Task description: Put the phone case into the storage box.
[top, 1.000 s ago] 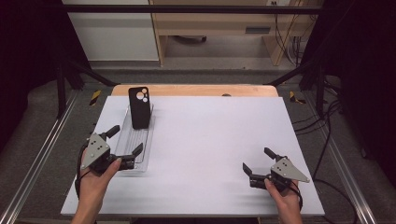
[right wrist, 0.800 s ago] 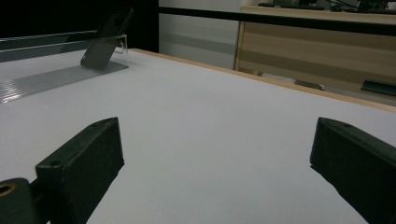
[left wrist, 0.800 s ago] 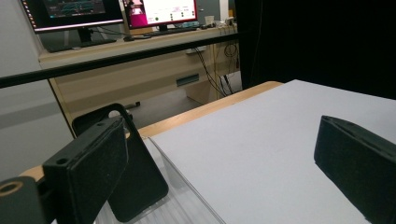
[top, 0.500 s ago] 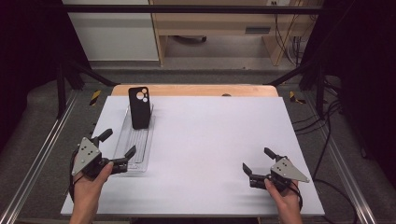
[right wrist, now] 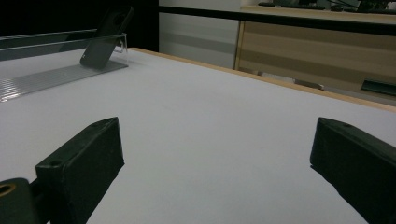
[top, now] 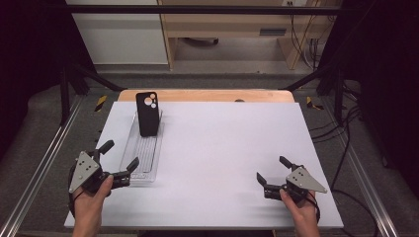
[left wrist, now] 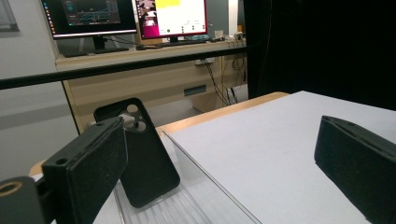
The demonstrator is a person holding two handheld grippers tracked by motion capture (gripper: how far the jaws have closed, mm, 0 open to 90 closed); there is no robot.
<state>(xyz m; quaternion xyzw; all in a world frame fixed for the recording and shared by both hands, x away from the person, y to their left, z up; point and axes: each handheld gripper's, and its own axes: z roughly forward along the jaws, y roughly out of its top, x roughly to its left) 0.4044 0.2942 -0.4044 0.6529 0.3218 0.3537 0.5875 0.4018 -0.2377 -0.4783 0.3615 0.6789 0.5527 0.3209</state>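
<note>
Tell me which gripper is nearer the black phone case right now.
Left. The left gripper sits open at the near end of the clear tray where the black phone case leans. The right gripper is open, far across the white mat.

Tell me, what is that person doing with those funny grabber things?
A person holds a hand-held gripper in each hand at a white table. The left hand-held gripper is open beside the near end of a clear plastic tray. A black phone case stands propped up at the tray's far end. The right hand-held gripper is open too, down by the table's near right side, holding nothing. Nothing is grabbed at this moment.
</note>
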